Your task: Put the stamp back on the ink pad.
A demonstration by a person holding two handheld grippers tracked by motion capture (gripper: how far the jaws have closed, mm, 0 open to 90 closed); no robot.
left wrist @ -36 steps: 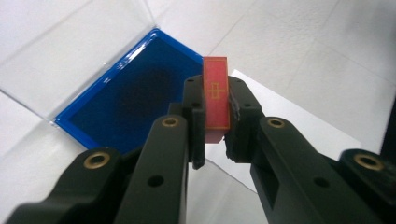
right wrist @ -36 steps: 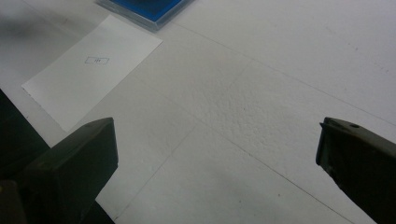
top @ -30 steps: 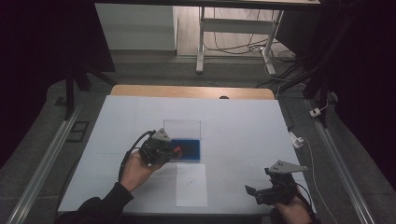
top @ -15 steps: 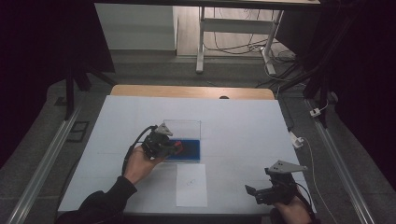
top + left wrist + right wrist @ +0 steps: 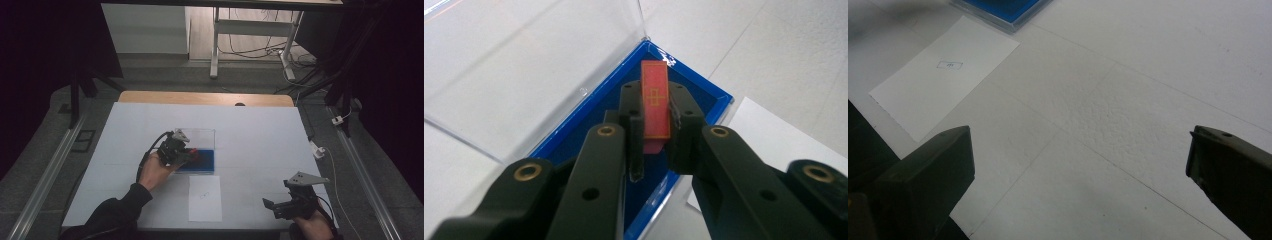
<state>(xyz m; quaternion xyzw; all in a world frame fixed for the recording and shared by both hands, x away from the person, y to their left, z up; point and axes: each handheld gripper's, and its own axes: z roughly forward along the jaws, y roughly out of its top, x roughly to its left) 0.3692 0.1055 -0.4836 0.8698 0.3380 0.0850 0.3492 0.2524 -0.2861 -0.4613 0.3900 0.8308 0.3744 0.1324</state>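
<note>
A shallow blue tray (image 5: 202,161) with a clear upright lid (image 5: 197,137) sits mid-table. My left gripper (image 5: 192,154) hangs over the tray's left part, shut on a small red block (image 5: 655,102) with a gold pattern; in the left gripper view the block stands between the jaws above the blue tray (image 5: 704,100) floor. A white paper card (image 5: 205,198) with a small printed mark lies just in front of the tray. My right gripper (image 5: 270,206) rests near the table's front right edge, jaws wide apart over bare table, with the card (image 5: 945,75) to its left.
The table top (image 5: 260,135) is white with a wooden strip at the far edge. Metal rails run along both sides. A white cable and plug (image 5: 317,149) lie at the right edge. Table legs and cables stand beyond the far edge.
My left gripper moved forward and right from the tray's near-left corner to over the tray, carrying the red block. The right gripper stayed put.
</note>
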